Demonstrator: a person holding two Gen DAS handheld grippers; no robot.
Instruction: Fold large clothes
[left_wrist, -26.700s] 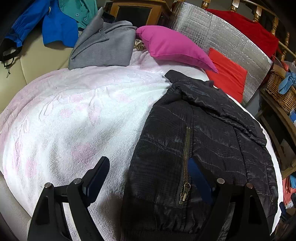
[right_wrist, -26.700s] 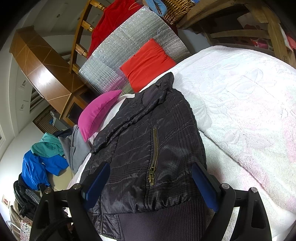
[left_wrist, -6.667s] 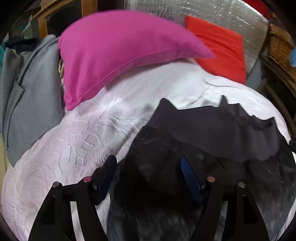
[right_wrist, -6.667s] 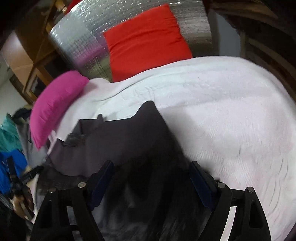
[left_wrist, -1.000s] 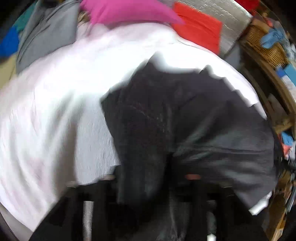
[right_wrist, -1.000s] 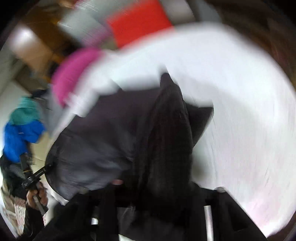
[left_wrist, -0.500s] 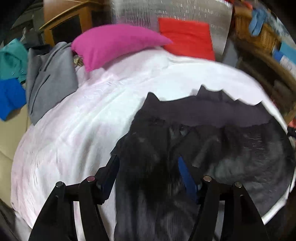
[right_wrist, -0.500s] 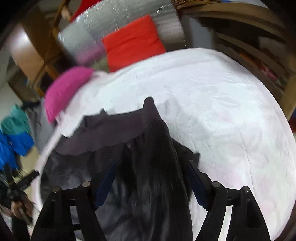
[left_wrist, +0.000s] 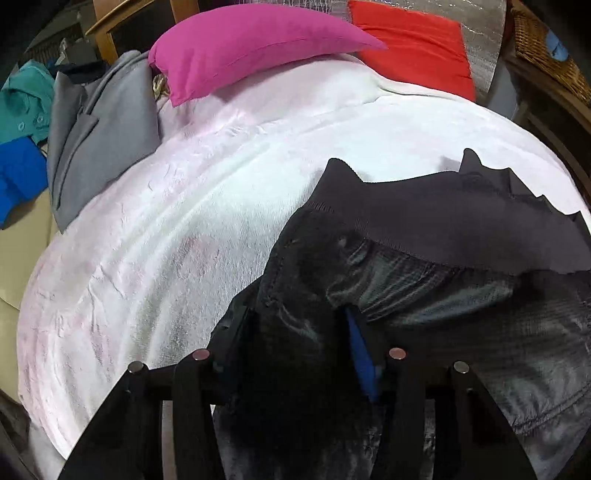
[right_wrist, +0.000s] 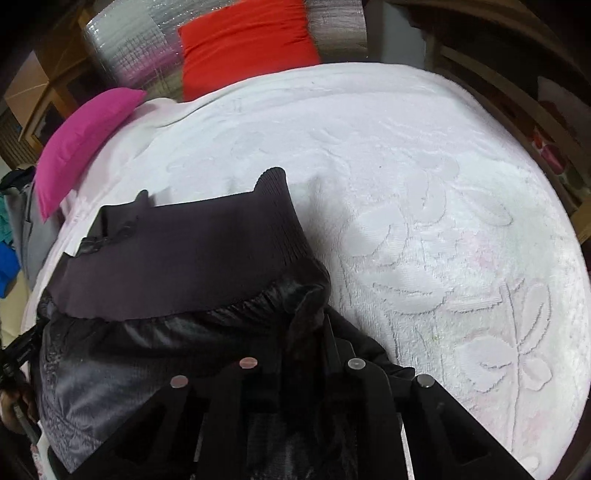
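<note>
Now black jacket (left_wrist: 461, 302) on bedspread (left_wrist: 166, 240).

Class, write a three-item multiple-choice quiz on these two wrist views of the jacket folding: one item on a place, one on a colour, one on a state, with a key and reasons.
1. Where does the magenta pillow lie?
A. at the far end of the white bedspread, beside the red cushion
B. on top of the jacket
C. in the wicker basket

2. What colour is the garment both grippers work on?
A. teal
B. grey
C. black

3. How does the right gripper stand?
A. wide open above bare bedspread
B. shut on a fold of the black jacket
C. holding the pillow

Key:
1 A, it rests past the jacket, next to the cushion.
2 C, the shiny fabric and ribbed hem are black.
3 B, its jaws have just been closing and the fabric is pinched between them.
</note>
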